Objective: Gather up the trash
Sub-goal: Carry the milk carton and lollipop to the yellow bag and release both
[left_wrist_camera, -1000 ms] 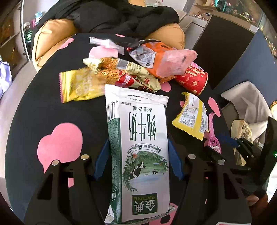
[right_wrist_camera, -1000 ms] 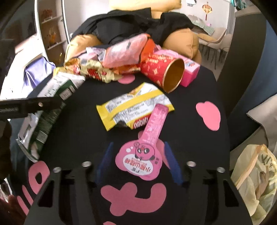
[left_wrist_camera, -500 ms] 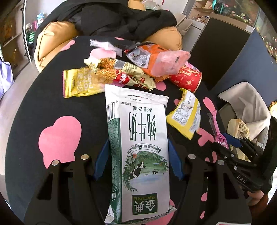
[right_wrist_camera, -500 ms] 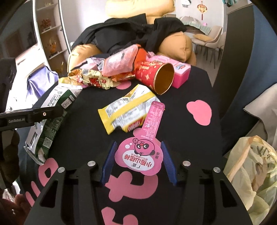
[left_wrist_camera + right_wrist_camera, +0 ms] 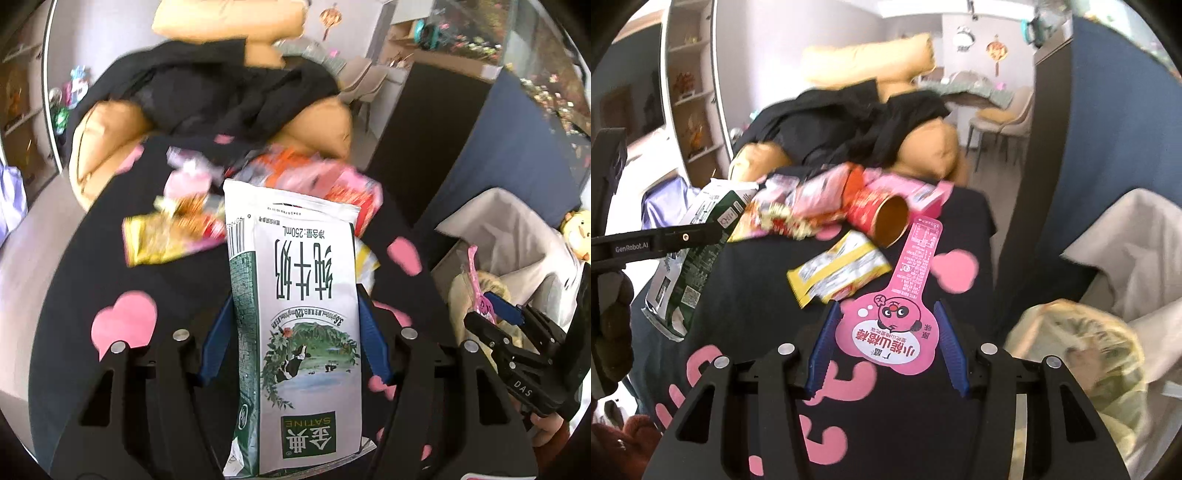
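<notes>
Left gripper: the black left gripper (image 5: 295, 332) with blue pads pinches a flattened white-and-green milk carton (image 5: 295, 317) by its two long edges; the carton stands lengthwise between the fingers, lifted off the tabletop, its printed green logo nearest the camera.

Right gripper: the black right gripper (image 5: 886, 332) with ribbed blue pads clasps a pink paddle-shaped snack wrapper with a cartoon face (image 5: 897, 325) at its round end; the narrow strip points away over the table. From the left wrist view the same wrapper hangs just above a pale yellow plastic bag (image 5: 476, 291) beside the table.

Table: a black cloth with pink heart and cloud shapes (image 5: 746, 273) covers it.

Trash left on the table: a yellow-and-white snack packet (image 5: 838, 273) lies just ahead of the right gripper; behind it a red paper cup on its side (image 5: 882, 218), open mouth toward the camera, a pink box (image 5: 916, 192), and a blurred heap of pink, orange and gold wrappers (image 5: 798, 206).

Background: black clothing (image 5: 849, 122) draped over tan cushions (image 5: 931, 147).
</notes>
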The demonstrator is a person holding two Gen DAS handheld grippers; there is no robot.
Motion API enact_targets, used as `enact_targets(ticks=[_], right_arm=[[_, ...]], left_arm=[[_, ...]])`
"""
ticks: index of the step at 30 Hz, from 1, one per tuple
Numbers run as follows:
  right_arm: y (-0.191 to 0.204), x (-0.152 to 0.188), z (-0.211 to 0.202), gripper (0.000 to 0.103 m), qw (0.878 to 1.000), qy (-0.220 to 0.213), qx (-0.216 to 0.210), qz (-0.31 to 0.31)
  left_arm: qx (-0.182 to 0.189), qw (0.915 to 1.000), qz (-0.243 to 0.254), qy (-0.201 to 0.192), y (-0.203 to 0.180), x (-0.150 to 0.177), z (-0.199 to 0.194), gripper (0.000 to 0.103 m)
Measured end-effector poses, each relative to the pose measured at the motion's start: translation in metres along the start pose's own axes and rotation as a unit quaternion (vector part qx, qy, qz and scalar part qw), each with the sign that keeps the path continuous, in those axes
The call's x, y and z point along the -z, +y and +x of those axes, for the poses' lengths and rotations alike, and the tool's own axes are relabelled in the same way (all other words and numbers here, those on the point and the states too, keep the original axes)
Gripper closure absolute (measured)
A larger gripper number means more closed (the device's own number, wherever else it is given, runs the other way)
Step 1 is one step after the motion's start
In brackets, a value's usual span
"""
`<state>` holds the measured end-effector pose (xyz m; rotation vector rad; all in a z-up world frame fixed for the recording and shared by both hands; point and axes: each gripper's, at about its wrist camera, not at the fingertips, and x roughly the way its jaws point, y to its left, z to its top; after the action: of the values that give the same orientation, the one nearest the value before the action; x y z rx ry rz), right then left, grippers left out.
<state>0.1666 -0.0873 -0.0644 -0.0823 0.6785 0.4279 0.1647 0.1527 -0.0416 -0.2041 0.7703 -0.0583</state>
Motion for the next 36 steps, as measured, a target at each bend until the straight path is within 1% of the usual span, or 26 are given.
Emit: enact_targets(ticks=[3,5,10,14,18,21,25,29,32,34,35,36], right_arm=[[-0.014,-0.003,-0.023,0.054,0.999,-0.028,0.017,0.003],[-0.025,-0.002,-0.039,0.054,0.998,-0.045,0.032,0.004],[-0.065,0.008,-0.077,0.054,0.994,-0.076,0.081,0.02],[-0.102,0.02,-0.099,0.054,0.988,-0.079,0.129,0.033],[-0.136,0.032,-0.112,0.054,0.98,-0.08,0.178,0.041],[-0.161,0.04,-0.121,0.054,0.973,-0.08,0.208,0.056],[-0.184,0.045,-0.126,0.054,0.966,-0.086,0.231,0.074],[-0.205,0.051,-0.131,0.054,0.961,-0.088,0.245,0.097],[-0.219,0.057,-0.132,0.054,0.958,-0.087,0.249,0.113],[-0.222,0.063,-0.135,0.054,0.957,-0.085,0.249,0.12],[-0.224,0.066,-0.135,0.054,0.958,-0.083,0.248,0.122],[-0.225,0.069,-0.134,0.054,0.958,-0.08,0.245,0.124]], left_arm=[[0.017,0.9992,0.019,-0.03,-0.027,-0.013,-0.012,0.044],[0.03,0.9984,0.027,-0.04,-0.043,-0.018,-0.016,0.044],[0.095,0.9932,0.042,-0.052,-0.099,-0.028,-0.013,0.044],[0.144,0.9862,0.055,-0.061,-0.15,-0.031,0.006,0.044],[0.175,0.9808,0.065,-0.055,-0.193,-0.028,0.03,0.044],[0.198,0.9769,0.059,-0.054,-0.221,-0.023,0.047,0.044],[0.211,0.973,0.065,-0.066,-0.251,-0.01,0.064,0.044],[0.228,0.9689,0.079,-0.053,-0.283,0.005,0.087,0.044],[0.249,0.963,0.094,-0.043,-0.3,0.011,0.096,0.044],[0.276,0.9551,0.106,-0.025,-0.305,0.012,0.101,0.035],[0.282,0.9528,0.111,-0.012,-0.306,0.012,0.105,0.024],[0.277,0.9543,0.112,-0.008,-0.306,0.014,0.108,0.016]])
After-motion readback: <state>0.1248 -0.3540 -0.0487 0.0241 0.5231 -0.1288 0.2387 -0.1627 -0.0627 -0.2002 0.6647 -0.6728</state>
